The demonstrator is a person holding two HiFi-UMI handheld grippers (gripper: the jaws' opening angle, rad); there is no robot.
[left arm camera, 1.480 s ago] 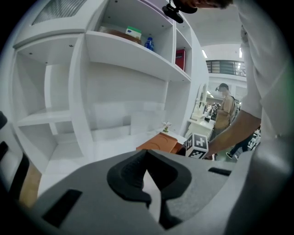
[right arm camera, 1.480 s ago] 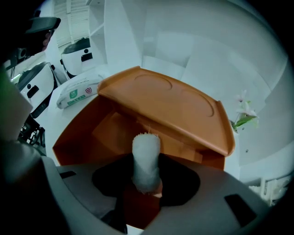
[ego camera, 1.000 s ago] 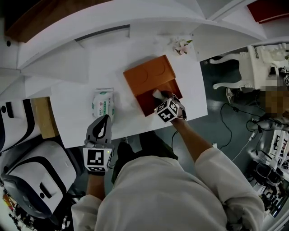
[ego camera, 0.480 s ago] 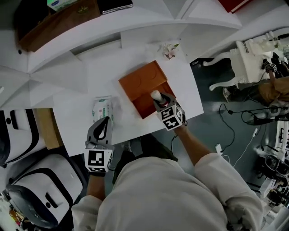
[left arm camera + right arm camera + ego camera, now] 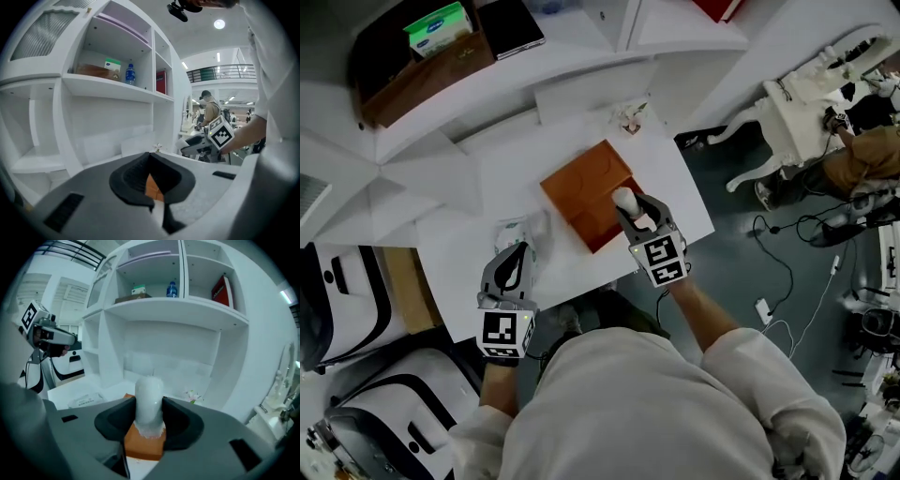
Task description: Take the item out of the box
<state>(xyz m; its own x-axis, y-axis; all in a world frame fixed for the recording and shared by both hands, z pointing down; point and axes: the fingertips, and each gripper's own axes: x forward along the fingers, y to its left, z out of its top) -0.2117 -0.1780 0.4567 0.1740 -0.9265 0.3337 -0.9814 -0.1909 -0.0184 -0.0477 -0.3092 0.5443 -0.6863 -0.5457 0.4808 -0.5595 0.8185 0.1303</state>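
Observation:
An orange box (image 5: 581,190) lies open on the white table (image 5: 578,269), its lid folded back. My right gripper (image 5: 630,208) hovers over the box's open half, shut on a white rounded item (image 5: 624,198) that stands upright between the jaws. In the right gripper view the white item (image 5: 149,404) fills the gap between the pads, with the orange box (image 5: 142,447) below it. My left gripper (image 5: 512,270) rests at the table's front edge, away from the box, jaws together and nothing in them. A sliver of orange shows past the left gripper (image 5: 153,207).
A pack of wet wipes (image 5: 515,232) lies left of the box, just beyond the left gripper. A small flower ornament (image 5: 629,119) stands behind the box. White shelving rises at the back, with a brown tray holding a green-and-white carton (image 5: 439,27). Cables cross the floor to the right.
The right gripper has risen out of the box with the white item and tipped it upright. The left gripper stayed put. The head camera has swung to show more shelving.

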